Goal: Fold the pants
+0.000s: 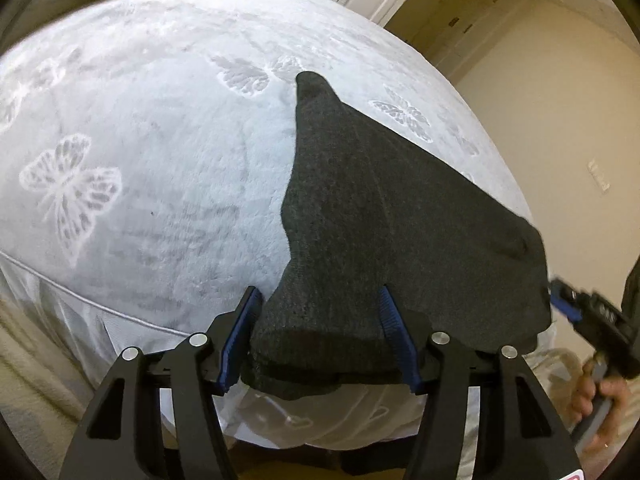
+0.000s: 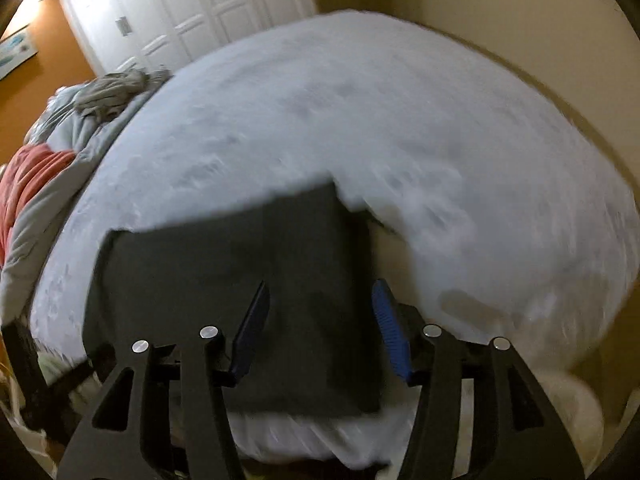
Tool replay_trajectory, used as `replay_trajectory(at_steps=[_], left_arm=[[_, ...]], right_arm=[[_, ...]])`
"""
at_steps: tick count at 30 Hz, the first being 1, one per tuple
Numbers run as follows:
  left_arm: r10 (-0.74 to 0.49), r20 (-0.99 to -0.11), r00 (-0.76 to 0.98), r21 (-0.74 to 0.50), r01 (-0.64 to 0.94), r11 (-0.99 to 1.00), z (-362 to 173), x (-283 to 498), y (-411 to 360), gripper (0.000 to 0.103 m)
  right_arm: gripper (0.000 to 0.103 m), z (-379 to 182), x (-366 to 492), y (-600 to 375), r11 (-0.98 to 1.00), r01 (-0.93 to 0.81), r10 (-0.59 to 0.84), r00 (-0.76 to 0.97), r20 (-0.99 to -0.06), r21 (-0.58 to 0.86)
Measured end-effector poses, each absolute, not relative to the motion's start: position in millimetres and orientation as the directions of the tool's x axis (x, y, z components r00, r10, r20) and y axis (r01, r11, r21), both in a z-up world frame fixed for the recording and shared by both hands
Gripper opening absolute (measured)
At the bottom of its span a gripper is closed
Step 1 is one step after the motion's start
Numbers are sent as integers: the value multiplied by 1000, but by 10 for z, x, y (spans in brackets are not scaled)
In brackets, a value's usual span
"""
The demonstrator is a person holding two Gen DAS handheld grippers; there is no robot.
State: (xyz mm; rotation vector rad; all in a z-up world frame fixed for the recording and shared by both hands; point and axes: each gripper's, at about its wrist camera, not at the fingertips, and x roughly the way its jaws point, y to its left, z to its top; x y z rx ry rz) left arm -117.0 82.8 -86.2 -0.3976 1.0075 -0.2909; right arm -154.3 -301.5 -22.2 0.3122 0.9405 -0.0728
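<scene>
The left claw [image 1: 320, 332], black-armed with blue ribbed pads, stands fairly wide with a bunched edge of the dark charcoal knit pants [image 1: 384, 208] lying between its pads; the left pad touches the cloth, while the right pad sits on top of it, and a firm pinch cannot be told from this view. The pants lie on the pale blue plush bed cover [image 1: 152, 152] with its white butterfly pattern, near the bed's front edge, narrowing to a point farther up the bed. The near hem hangs slightly over the bed's edge.

At the right rim of the left wrist view the right claw [image 1: 560, 300] shows just beside the pants' right corner, with a hand [image 1: 600, 404] gripping its handle lower down.

In the blurred right wrist view the right claw [image 2: 320, 328] stands parted, its blue pads apart with the pants [image 2: 224, 280] seen behind and below them as a flat, roughly rectangular dark shape; no cloth is pinched between the pads. A heap of grey and red bedding [image 2: 60, 136] lies at the bed's far left, and white panelled closet doors [image 2: 192, 12] stand beyond.
</scene>
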Motion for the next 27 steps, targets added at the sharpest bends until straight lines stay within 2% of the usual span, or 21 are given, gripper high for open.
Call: replay_trajectory(at_steps=[2,4,6,8,9,11,12,14,16,17,19,22,23,24,27], left_arm=[[-378,-774,507,-399,72,914,-849,-1185,760,57],[-347,-787,510,-360,77,930,-831,-1195,710,57],[-340,-791,508,-357,68,932,-810,-1201,716,57],[-337,-790,513,-365,49,930,-763,-1217,764,57],[-331,-788,519,-365,40,930,-716,-1225,785,57],[-302,-787,539,-342,28,939,-643,-1269,790,57],[-288,-787,545,-329,23,944,-634,-1288,799,57],[-279,-790,546,-325,14,946,-639,-1343,804,57],[-282,-796,535,-332,1,943,-692,-1338,811,58],[-281,-800,531,-333,-3,943,-707,-1334,815,58],[-262,-805,532,-315,-10,949,-718,-1354,807,58],[-248,-807,536,-296,-4,955,-708,-1383,794,59],[-243,-808,536,-291,-5,957,-714,-1393,809,59],[-236,-812,535,-283,-6,959,-720,-1400,808,59],[-220,-815,537,-267,-10,964,-731,-1413,798,59]], right_arm=[[52,-366,-1628,-3070,942,197,112,575,-810,270],[34,-519,-1630,-2983,949,165,131,571,-810,270],[20,-547,-1606,-2904,961,150,108,573,-813,233],[15,-347,-1631,-2874,957,119,139,612,-778,264],[11,-150,-1727,-2902,945,88,183,657,-731,316],[11,211,-1898,-2906,936,6,240,723,-648,353],[11,275,-1943,-2909,944,-5,228,732,-641,331],[13,156,-1881,-2962,956,12,199,708,-678,293],[14,-336,-1698,-3106,962,95,150,599,-786,256],[15,-545,-1687,-3179,947,141,164,563,-810,290],[18,-487,-1792,-3201,919,142,210,611,-763,367],[25,-186,-1824,-3088,947,105,159,673,-723,305],[34,-136,-1809,-3062,952,94,155,677,-720,293],[38,-74,-1764,-3042,955,81,154,687,-710,285],[38,-130,-1610,-3001,959,71,154,686,-711,276]])
